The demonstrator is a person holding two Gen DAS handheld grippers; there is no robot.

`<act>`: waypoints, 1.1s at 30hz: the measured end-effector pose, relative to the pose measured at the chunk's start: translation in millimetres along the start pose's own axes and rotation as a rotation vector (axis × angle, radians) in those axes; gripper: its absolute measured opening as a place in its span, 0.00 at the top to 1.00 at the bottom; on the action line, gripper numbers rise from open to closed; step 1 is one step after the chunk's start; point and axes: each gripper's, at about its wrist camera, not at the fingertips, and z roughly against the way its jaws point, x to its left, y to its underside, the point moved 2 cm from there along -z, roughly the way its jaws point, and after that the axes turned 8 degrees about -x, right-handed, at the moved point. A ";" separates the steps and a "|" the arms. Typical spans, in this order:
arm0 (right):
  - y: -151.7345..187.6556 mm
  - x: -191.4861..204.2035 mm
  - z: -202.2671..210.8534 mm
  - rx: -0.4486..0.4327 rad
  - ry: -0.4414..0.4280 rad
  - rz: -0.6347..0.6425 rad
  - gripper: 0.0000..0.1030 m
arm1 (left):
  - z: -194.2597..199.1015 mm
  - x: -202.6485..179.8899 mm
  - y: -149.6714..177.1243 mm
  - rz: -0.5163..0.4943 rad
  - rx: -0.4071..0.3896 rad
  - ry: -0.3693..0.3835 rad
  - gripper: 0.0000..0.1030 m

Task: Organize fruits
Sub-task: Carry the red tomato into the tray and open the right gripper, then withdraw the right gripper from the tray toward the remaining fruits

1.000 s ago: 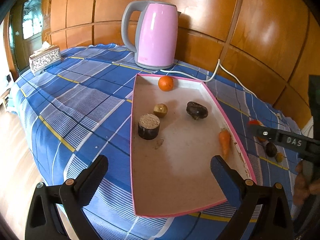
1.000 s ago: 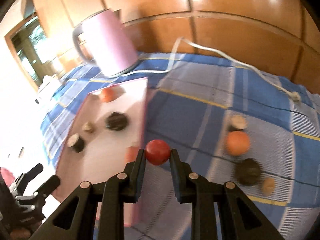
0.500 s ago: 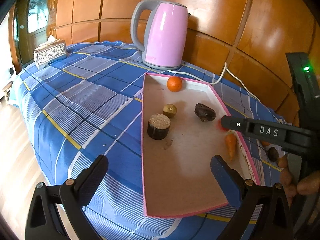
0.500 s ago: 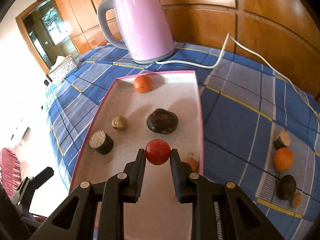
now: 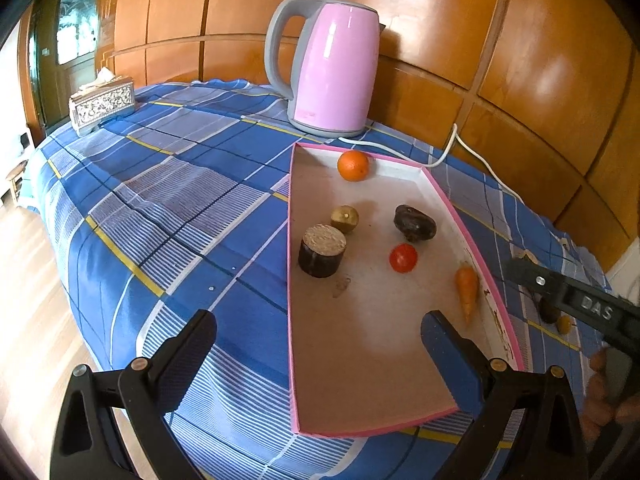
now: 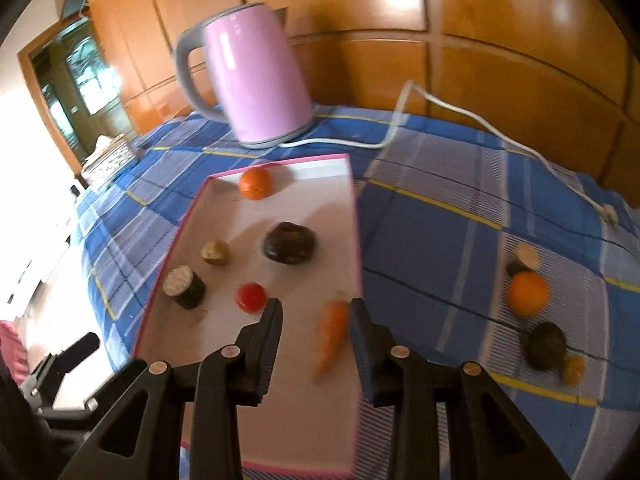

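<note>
Red tomato (image 5: 403, 257) on pink-rimmed tray (image 5: 289, 280) floor, between dark cylinder piece (image 5: 322, 250) and carrot (image 5: 467, 290).

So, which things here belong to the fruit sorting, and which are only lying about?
Job: tray, tomato, carrot, orange, loose orange on cloth.
Lying about: kettle, cable, tissue box.

Glossy orange-brown wooden wall panels (image 5: 460, 40) reflect soft daylight. A dark-framed glass door (image 5: 76, 36) stands at the left, above a pale wooden plank floor (image 5: 28, 300).
</note>
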 end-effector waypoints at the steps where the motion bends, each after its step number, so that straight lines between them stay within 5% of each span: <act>1: 2.2 -5.3 4.5 -0.006 0.011 -0.012 0.67 | 0.5 -1.5 0.3 -0.005 -0.001 0.002 0.00; 33: 97.4 -180.2 96.6 -0.051 0.444 -0.341 0.66 | 12.0 -63.1 6.1 -0.188 0.001 0.092 0.00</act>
